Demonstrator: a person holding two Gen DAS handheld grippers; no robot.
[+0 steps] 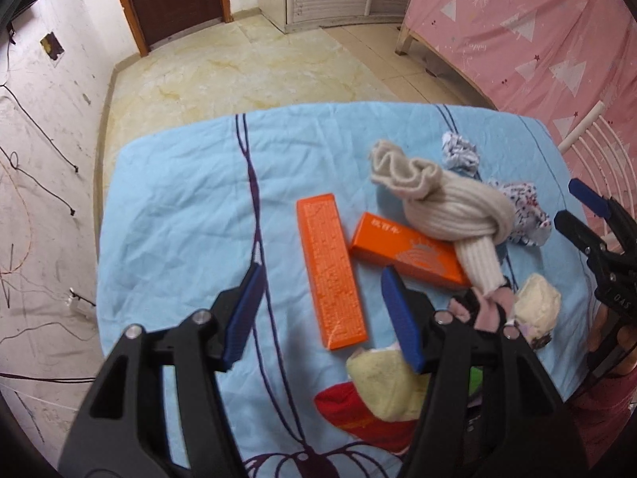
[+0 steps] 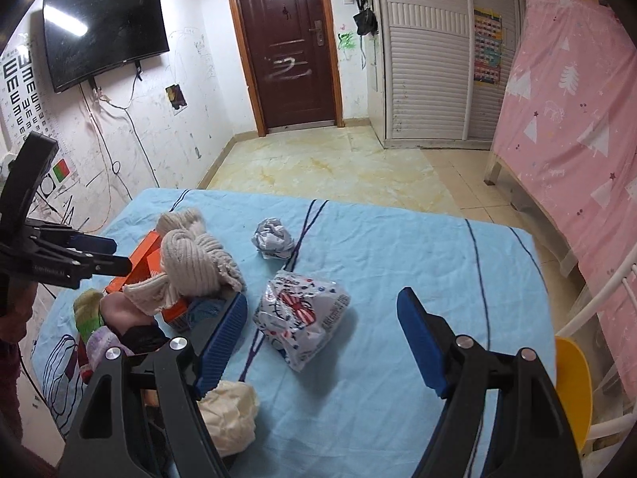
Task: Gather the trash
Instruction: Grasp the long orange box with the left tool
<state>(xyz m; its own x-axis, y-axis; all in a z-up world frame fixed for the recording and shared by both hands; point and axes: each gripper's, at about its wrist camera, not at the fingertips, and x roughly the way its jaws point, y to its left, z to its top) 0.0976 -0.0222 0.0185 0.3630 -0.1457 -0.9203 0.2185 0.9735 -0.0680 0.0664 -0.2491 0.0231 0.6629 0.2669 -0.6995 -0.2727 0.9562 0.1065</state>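
Both hand-held grippers stand wide apart at the fingers and hold nothing. In the right wrist view the right hand-held gripper (image 2: 322, 342) fills the lower part of the frame, and a crumpled plastic bag (image 2: 300, 314) printed with red and blue lies on the blue sheet (image 2: 418, 247) between its blue pads, nearer the left pad without clearly touching it. A crumpled ball of paper (image 2: 274, 238) sits farther up the frame, near the centre, well apart from the bag. A pale wad of tissue (image 2: 231, 410) lies at lower left, beside the base of the left finger.

In the left wrist view the left hand-held gripper (image 1: 318, 314) hangs over the lower middle of the frame, with a long orange box (image 1: 330, 271) lying between its pads. A second orange box (image 1: 410, 251) lies just right of it, its far end under a knotted beige knit garment (image 1: 446, 203). The paper ball (image 1: 460, 151) and the printed bag (image 1: 521, 207) show beyond the knit, toward the upper right. A red and yellow cloth (image 1: 378, 390) lies at the lower centre, partly hidden behind the right finger.

Pink fabric (image 2: 577, 119) hangs along the right edge; a dark door (image 2: 284, 40) and a wall-mounted television (image 2: 103, 32) occupy the top.
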